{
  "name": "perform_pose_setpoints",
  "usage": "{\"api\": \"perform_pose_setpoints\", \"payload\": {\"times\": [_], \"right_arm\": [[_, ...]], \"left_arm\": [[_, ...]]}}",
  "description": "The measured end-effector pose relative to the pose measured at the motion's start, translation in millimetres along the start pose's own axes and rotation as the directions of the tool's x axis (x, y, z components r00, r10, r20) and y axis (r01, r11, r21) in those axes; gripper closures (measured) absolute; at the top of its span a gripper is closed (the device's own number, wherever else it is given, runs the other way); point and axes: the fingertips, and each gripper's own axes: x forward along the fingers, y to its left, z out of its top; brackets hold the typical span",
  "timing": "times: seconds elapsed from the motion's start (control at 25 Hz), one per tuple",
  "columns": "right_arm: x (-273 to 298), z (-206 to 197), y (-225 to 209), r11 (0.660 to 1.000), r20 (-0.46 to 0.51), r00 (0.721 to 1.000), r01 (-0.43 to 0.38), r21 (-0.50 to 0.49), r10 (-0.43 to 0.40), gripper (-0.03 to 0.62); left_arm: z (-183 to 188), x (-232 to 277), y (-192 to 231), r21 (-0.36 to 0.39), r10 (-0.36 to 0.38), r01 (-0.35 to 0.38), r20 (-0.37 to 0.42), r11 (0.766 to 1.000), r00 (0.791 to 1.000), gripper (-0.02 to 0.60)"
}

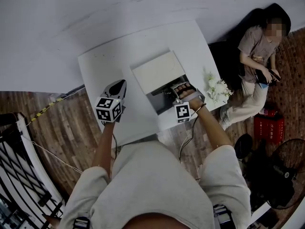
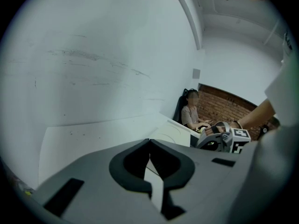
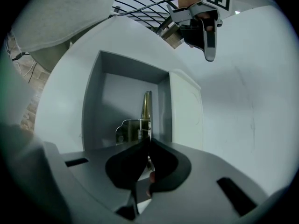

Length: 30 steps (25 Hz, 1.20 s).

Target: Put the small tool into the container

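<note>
Right gripper (image 3: 148, 143) has its jaws pressed together on the small tool (image 3: 145, 113), a slim metal piece with a brassy tip and a little spring near the jaws. The tool sticks out ahead of the jaw tips and hangs over the open compartment of the container (image 3: 93, 101), its tip pointing toward the compartment's far wall. Whether it touches the floor of the compartment cannot be told.

In the head view the right gripper (image 1: 170, 90) points down into that open part of the container (image 1: 162, 103), with the person's hand (image 1: 191, 97) just behind it. The container's pale lid (image 1: 157, 72) covers the far half of the box and leaves the near half uncovered (in the right gripper view the lid (image 3: 184, 111) lies just right of the opening).

The left gripper (image 1: 119, 84) hovers over the white table (image 1: 102, 61) to the left of the container, apart from it. Its own view shows the left gripper (image 2: 149, 143) with jaw tips meeting and nothing between them. The container rests on the table near its right edge.

Beyond the container, past the table's right corner, a bunch of white flowers (image 1: 217, 88) sits at the edge, and a seated person (image 1: 255, 75) is well apart from the container against the wall.
</note>
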Motion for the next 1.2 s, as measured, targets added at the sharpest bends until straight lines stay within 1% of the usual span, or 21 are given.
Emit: {"api": "perform_pose_setpoints", "payload": {"times": [0.4,0.68,1.04,1.2], "right_arm": [[6.8,1.8,-1.9,0.999,-0.012,0.999,0.035,0.006,-0.035,0.591],[5.8,4.2,4.0,0.999,-0.008,0.999,0.044,0.010,-0.044,0.580],[5.5,5.1,13.1,0.999,0.008,1.000,0.029,0.032,-0.029,0.580],[2.4,6.0,13.4,0.999,0.018,1.000,0.013,0.050,-0.014,0.568]], "left_arm": [[-3.4,1.1,2.4,-0.001,-0.001,0.001,-0.012,1.000,1.000,0.572],[-5.1,-0.3,3.0,-0.006,-0.005,0.005,-0.014,1.000,1.000,0.572],[-9.7,-1.2,1.9,-0.007,-0.007,0.007,-0.019,1.000,1.000,0.572],[-11.1,-4.3,2.1,-0.006,-0.007,0.007,-0.019,1.000,1.000,0.572]]}}
